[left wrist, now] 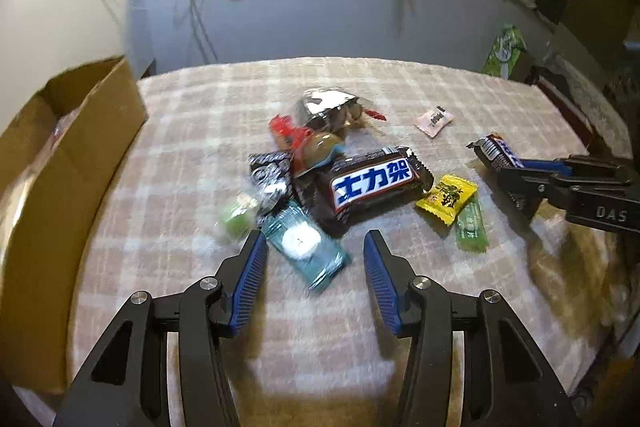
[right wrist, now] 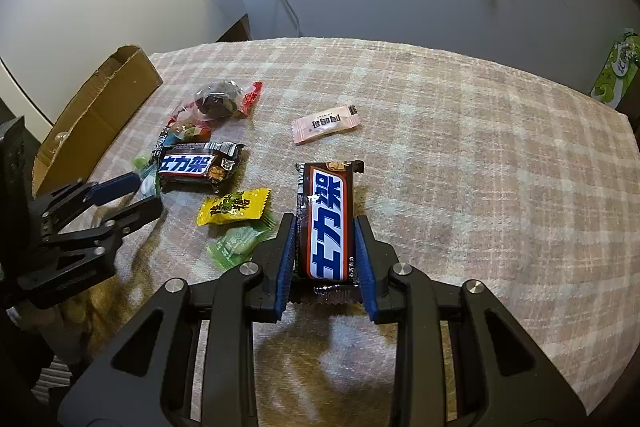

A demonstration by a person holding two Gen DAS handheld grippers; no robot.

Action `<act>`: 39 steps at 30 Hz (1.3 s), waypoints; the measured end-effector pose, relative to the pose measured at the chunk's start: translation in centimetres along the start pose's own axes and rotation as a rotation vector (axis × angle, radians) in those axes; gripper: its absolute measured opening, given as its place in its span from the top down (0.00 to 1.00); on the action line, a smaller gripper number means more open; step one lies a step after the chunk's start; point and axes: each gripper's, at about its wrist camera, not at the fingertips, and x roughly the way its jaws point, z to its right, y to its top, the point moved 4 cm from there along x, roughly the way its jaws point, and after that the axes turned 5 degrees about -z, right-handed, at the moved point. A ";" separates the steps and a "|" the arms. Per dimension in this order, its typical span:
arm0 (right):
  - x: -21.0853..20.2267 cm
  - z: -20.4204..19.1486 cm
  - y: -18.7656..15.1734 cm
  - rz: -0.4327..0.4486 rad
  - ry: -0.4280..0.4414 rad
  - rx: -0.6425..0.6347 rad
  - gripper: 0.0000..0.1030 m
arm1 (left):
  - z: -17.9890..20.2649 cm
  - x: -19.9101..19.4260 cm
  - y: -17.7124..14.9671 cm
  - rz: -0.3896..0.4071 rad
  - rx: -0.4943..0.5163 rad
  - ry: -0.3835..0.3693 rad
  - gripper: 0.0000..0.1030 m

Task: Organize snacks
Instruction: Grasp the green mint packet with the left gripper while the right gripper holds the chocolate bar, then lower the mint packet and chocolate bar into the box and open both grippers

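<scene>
The right gripper (right wrist: pixel 325 231) clamps a brown chocolate bar (right wrist: pixel 327 223) printed "士力架" in white. The left gripper (left wrist: pixel 316 247) stands released over a blurred teal packet (left wrist: pixel 306 247); its label is unreadable.

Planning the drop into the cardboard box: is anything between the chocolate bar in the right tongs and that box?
Yes. The snack pile and the left tongs lie between the held chocolate bar and the cardboard box at the cloth's left edge. The right tongs would likely need to lift over them.
</scene>
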 end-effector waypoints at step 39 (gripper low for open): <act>-4.1 -10.9 4.4 0.109 0.052 -0.167 0.71 | -8.4 -10.6 -0.6 0.218 -0.107 0.016 0.81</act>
